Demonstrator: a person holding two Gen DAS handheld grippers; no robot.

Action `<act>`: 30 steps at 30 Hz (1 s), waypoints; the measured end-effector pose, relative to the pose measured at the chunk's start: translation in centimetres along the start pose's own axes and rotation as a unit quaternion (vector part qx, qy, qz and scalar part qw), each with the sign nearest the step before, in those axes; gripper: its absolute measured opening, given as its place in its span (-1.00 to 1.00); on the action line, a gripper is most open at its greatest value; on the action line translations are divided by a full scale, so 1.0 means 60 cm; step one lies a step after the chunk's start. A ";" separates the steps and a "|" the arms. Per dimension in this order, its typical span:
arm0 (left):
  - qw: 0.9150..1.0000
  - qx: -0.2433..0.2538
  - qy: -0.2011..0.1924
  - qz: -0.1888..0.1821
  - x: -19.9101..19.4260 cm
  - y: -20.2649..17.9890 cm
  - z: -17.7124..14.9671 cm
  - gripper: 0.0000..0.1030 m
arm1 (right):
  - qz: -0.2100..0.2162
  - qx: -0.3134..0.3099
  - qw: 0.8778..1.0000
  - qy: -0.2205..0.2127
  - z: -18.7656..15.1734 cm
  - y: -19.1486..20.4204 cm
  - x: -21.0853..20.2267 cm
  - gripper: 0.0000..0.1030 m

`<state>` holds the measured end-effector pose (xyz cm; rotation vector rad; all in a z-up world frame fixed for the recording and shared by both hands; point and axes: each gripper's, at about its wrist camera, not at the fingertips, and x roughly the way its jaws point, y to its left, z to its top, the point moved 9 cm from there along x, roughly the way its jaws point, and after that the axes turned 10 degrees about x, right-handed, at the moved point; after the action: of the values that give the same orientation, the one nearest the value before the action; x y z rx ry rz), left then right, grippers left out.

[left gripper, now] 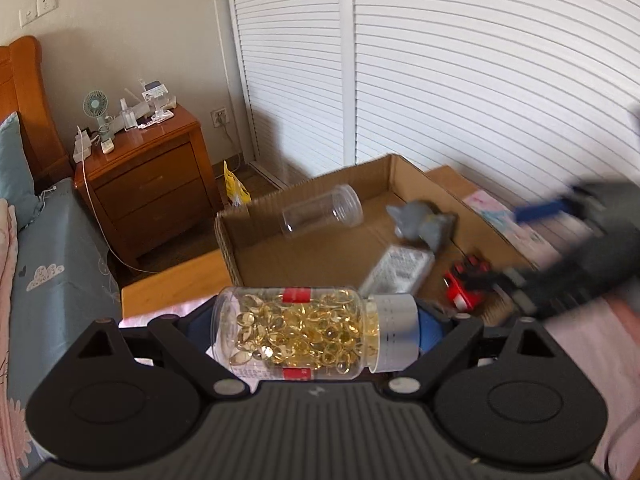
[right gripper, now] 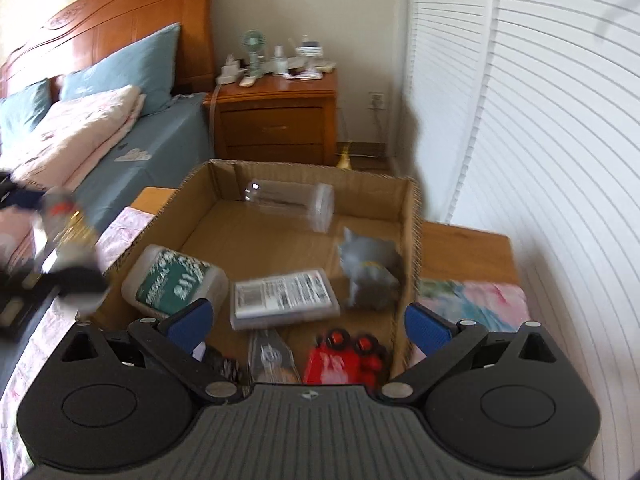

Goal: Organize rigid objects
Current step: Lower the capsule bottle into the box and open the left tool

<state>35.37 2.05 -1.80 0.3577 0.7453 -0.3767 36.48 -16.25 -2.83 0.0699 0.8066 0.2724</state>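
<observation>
cardboard box (right gripper: 408,216): 1, open top, centre of both views, on a wooden surface beside the bed; destination for the sorting, I judge.
left gripper (left gripper: 316,330): jaws closed across a capsule bottle (left gripper: 296,332), held sideways, silver cap to the right, near the box's near-left corner, not yet over the opening.
right gripper (right gripper: 310,326): jaws wide apart, holding nothing, hovering over the box's near edge.
risk 1: bottle is round and smooth, gripped across its length; a quick swing may let it rotate or slide out and land on the bed side instead of the box.
risk 2: both grippers converge on the same near edge; views are motion-blurred, so a collision seems possible.
risk 3: dropping the bottle in could knock the empty clear jar (right gripper: 292,204), which lies on its side at the far end and may roll.
count, in box: clear jar 1; green-label container (right gripper: 172,280) 1; flat labelled case (right gripper: 284,296) 1; grey animal figure (right gripper: 370,268) 1; red toy car (right gripper: 344,360) 1, near edge.
count, held: capsule bottle 1.
unclear: clear item beside the red toy, too blurred to name.
</observation>
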 end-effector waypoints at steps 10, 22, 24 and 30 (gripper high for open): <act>0.998 -0.043 0.038 -0.001 0.121 0.028 0.040 0.82 | -0.004 0.031 0.999 -0.009 -0.080 0.001 -0.061 1.00; 0.999 -0.045 0.025 0.017 0.081 0.012 0.039 0.91 | -0.011 0.044 0.999 -0.021 -0.091 -0.015 -0.090 1.00; 0.999 -0.036 0.018 0.017 0.061 -0.002 0.035 0.92 | -0.015 0.048 0.998 -0.023 -0.095 -0.020 -0.098 1.00; 1.000 -0.007 -0.011 -0.004 -0.004 -0.055 0.025 0.93 | -0.030 0.057 0.998 -0.029 -0.117 -0.037 -0.132 1.00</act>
<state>34.61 -1.47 -1.20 0.3374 0.7285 -0.3823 26.66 -20.81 -2.49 0.1595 0.7647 0.1676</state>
